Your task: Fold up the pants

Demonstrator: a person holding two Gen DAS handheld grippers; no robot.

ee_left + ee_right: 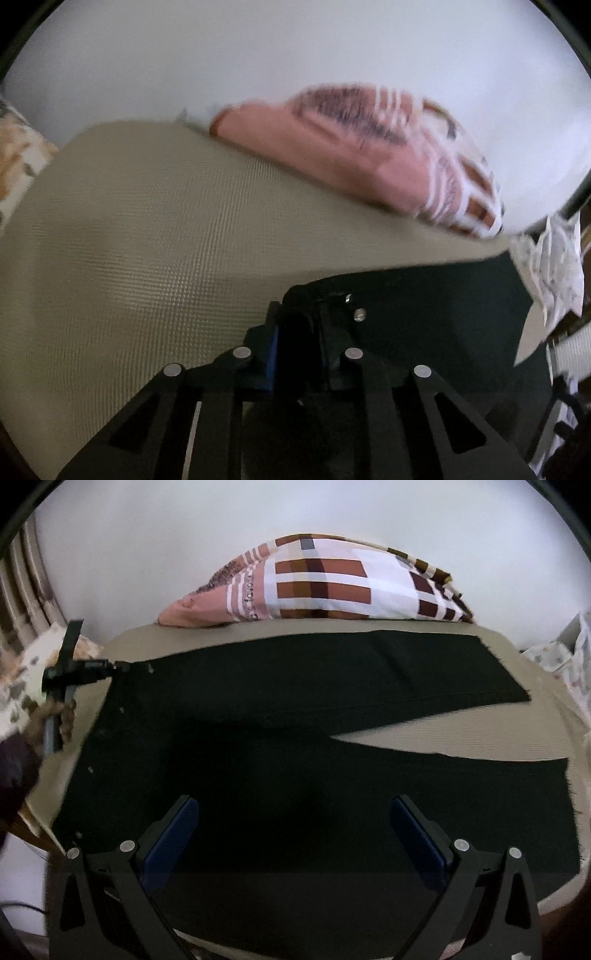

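Dark green-black pants [280, 709] lie flat on a beige mat [443, 738], waistband at the left, two legs spread toward the right. My left gripper [295, 325] is shut on the far waistband corner of the pants [424, 295]; it also shows in the right wrist view [114, 666], at the pants' far left corner. My right gripper [295, 834] is open and empty, hovering over the near leg, its blue pads [173, 834] wide apart.
A pink and brown checked pillow [325, 583] lies at the far edge of the mat against a white wall; it shows blurred in the left wrist view [351, 147]. Patterned cloth [561, 657] lies at the right.
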